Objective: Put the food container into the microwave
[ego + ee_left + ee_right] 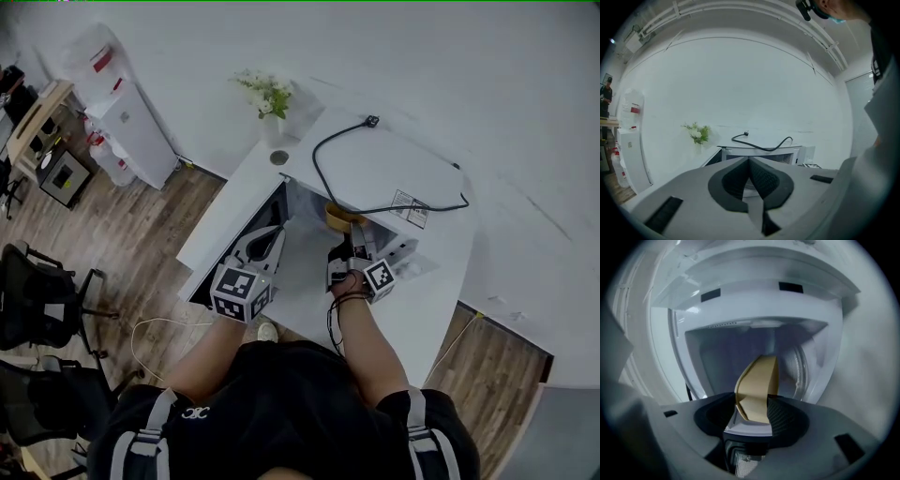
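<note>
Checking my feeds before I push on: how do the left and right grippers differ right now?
The right gripper is shut on the tan food container; the left gripper is shut on nothing. The right gripper faces the open microwave up close; the left gripper sits further back. Both point toward the microwave.

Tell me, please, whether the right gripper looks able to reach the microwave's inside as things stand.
Probably yes: the microwave stands open, and the right gripper, shut on the food container, faces its cavity head-on with nothing visible between them.
</note>
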`<state>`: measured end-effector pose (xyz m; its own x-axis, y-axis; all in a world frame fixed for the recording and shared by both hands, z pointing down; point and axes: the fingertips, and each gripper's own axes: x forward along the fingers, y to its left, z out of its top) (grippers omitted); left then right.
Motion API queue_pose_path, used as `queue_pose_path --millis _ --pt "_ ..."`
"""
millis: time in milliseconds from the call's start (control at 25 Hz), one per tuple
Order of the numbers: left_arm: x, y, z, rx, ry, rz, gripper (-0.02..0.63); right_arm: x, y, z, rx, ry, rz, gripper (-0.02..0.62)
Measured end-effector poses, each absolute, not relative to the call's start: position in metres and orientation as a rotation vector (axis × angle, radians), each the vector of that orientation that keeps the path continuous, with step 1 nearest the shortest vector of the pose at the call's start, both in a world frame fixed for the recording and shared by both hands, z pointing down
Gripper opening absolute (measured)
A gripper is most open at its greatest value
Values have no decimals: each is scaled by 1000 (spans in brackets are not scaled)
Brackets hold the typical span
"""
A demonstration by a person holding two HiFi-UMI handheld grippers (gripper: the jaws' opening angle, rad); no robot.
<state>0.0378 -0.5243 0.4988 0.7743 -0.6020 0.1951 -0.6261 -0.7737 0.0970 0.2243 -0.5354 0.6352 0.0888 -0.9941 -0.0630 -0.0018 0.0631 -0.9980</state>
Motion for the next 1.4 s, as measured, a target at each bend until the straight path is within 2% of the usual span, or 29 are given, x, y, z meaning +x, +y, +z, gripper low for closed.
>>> queue_pose_path --millis 400,600,640,680,1080,1200,1400 --pt "46 -536 500 2848 -882 242 2 238 -568 652 -1309 1131 -1089 222" --pt "49 -536 503 2858 -846 245 2 230 -569 681 -1523 1092 -1258 209" --pt "49 -536 503 2861 -841 243 3 231 -566 687 -1547 1058 -1277 137" --pt "50 -536 503 2865 -835 243 3 232 -564 690 -1559 1037 -1282 110" --pt "47 -535 504 2860 -820 230 2 235 -559 671 -1548 1122 -1191 89" --pt "51 -532 505 2861 -802 224 2 235 -553 659 -1551 1180 -1147 0" --pt "63 -526 508 2863 -757 217 3 227 -536 637 -1610 1365 -1069 -2"
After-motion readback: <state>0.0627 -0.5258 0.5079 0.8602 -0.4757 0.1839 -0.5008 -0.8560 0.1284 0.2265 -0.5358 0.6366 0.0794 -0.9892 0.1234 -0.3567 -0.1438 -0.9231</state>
